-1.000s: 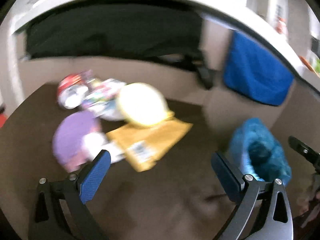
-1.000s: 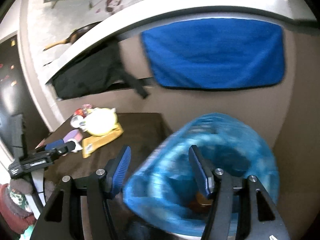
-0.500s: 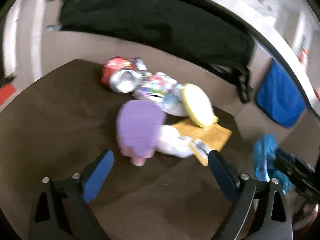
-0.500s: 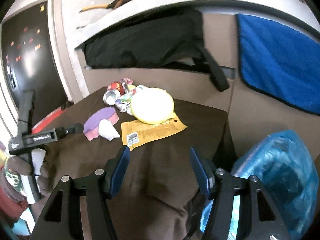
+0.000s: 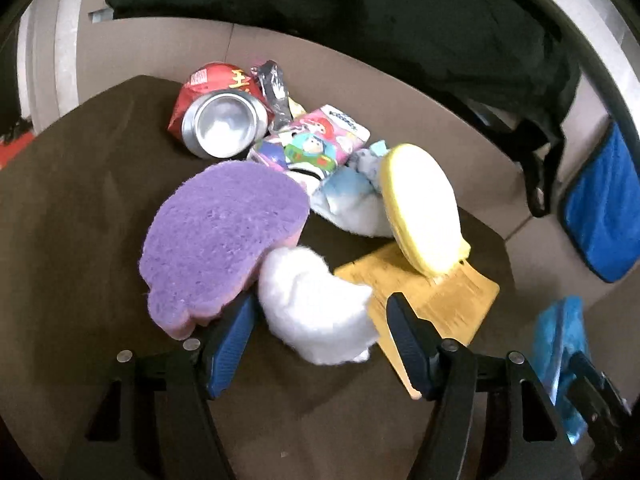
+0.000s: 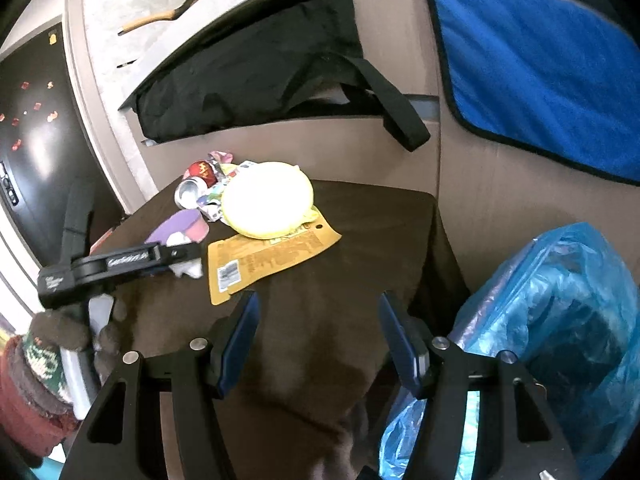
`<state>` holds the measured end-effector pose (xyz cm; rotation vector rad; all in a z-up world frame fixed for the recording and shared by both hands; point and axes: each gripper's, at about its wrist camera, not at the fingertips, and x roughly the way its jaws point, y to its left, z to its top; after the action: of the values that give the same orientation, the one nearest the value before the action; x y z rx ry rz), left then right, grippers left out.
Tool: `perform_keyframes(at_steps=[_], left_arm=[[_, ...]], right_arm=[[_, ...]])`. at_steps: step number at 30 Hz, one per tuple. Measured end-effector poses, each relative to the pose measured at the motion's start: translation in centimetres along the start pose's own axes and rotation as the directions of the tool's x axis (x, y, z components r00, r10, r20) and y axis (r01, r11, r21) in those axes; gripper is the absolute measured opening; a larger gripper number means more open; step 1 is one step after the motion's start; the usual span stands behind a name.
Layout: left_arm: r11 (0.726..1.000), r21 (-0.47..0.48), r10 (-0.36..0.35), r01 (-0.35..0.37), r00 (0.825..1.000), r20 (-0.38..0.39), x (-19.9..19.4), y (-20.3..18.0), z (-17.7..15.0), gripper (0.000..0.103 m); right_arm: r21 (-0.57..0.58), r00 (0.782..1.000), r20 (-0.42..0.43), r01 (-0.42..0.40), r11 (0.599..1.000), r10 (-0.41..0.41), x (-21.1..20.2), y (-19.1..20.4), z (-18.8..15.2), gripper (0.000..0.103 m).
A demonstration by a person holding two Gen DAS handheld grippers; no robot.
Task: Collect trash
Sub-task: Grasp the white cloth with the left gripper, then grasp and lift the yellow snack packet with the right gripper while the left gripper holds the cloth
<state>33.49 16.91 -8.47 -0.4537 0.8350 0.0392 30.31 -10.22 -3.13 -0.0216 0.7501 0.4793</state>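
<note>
A pile of trash lies on the brown table [image 6: 352,280]: a crumpled white tissue [image 5: 312,308], a purple sponge [image 5: 224,236], a crushed red can [image 5: 220,124], a colourful wrapper [image 5: 316,144], a yellow round lid [image 5: 420,208] and a flat yellow-brown packet [image 5: 436,296]. My left gripper [image 5: 320,332] straddles the tissue and its jaws are closing; the pads stand close beside it without visibly pressing. My right gripper [image 6: 316,336] hovers open over the table's near edge with nothing between its fingers. A blue plastic bag [image 6: 552,320] hangs open to its right.
A black bag [image 6: 248,72] lies on the shelf behind the table, one strap hanging down. A blue towel [image 6: 532,64] hangs on the wall panel at right. A gloved hand [image 6: 64,332] holds the left gripper at the table's left side.
My left gripper came down and forward to the pile, and its jaws narrowed around the white tissue. My right gripper swung left, from over the blue bag to the table's edge.
</note>
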Motion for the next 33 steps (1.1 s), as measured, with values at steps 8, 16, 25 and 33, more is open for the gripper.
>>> perform_keyframes(at_steps=[8, 16, 25, 33], left_arm=[[0.998, -0.019, -0.054, 0.055, 0.998, 0.036, -2.2, 3.0, 0.1, 0.024], [0.995, 0.034, -0.095, 0.091, 0.983, 0.155, -6.7, 5.5, -1.6, 0.024], [0.988, 0.005, -0.151, 0.154, 0.961, 0.231, -8.2, 7.4, -1.1, 0.024], [0.983, 0.002, -0.177, 0.183, 0.950, 0.255, -8.9, 7.5, -1.1, 0.024]], right_arm=[[-0.026, 0.999, -0.020, -0.047, 0.999, 0.046, 1.6, 1.9, 0.9, 0.059], [-0.031, 0.984, -0.117, -0.140, 0.990, 0.135, 6.4, 4.8, 3.3, 0.060], [-0.057, 0.987, -0.159, 0.021, 0.998, -0.030, 10.2, 6.3, 4.3, 0.060], [0.074, 0.973, -0.225, 0.074, 0.994, -0.056, 12.6, 4.9, 3.8, 0.063]])
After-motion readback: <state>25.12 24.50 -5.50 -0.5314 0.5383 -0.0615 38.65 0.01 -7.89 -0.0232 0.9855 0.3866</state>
